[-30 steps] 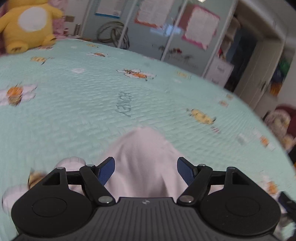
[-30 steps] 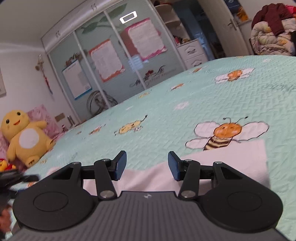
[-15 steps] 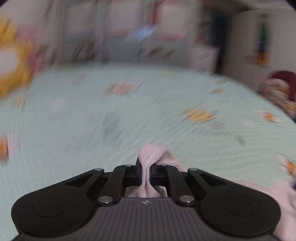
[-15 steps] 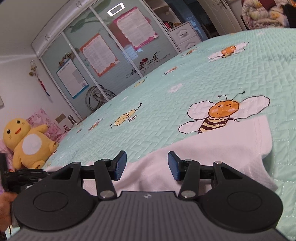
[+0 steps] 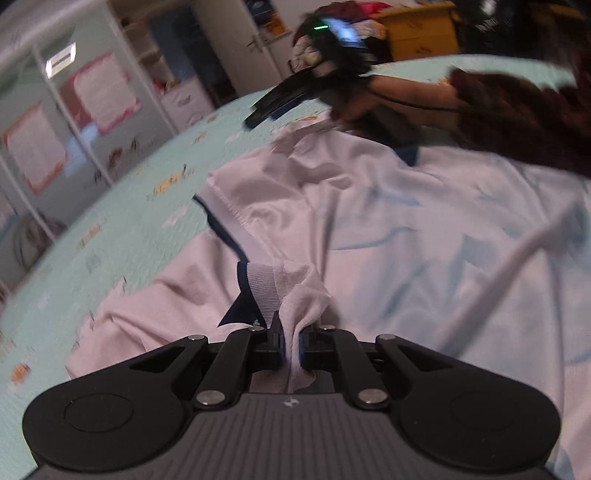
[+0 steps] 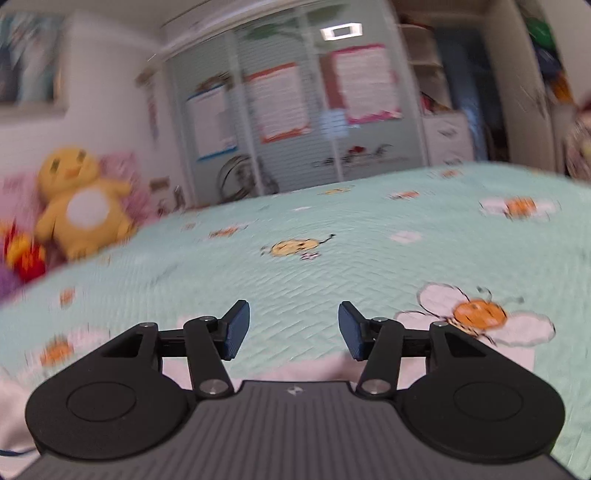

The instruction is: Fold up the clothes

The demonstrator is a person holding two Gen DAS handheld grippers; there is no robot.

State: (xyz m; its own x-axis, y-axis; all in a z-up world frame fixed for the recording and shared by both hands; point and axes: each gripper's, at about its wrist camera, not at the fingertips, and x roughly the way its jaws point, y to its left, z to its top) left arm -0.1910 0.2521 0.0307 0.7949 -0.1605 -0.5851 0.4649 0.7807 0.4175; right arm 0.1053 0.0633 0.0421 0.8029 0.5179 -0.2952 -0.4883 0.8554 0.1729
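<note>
A pale pink shirt (image 5: 388, 229) with dark blue trim lies rumpled on the mint bedspread (image 5: 122, 229). My left gripper (image 5: 291, 339) is shut on a bunched fold of it beside the trimmed collar edge, and the cloth rises between the pads. Beyond the shirt, a hand in a dark red sleeve (image 5: 517, 110) holds my right gripper (image 5: 258, 112) above the far edge. In the right wrist view my right gripper (image 6: 293, 328) has its jaws apart and opening, with nothing between them. Only a strip of the shirt (image 6: 317, 369) shows below its fingers.
A yellow plush toy (image 6: 81, 206) sits at the bed's far left by the wall. Mirrored wardrobe doors (image 6: 295, 110) with posters stand behind the bed. A yellow bin (image 5: 421, 29) and piled laundry sit beyond the bed. A white cable (image 5: 498, 280) crosses the shirt.
My left gripper closed on a fold of the shirt, then swung across and rolled, carrying the fold over the shirt. The right gripper rolled level and its jaws widened a little.
</note>
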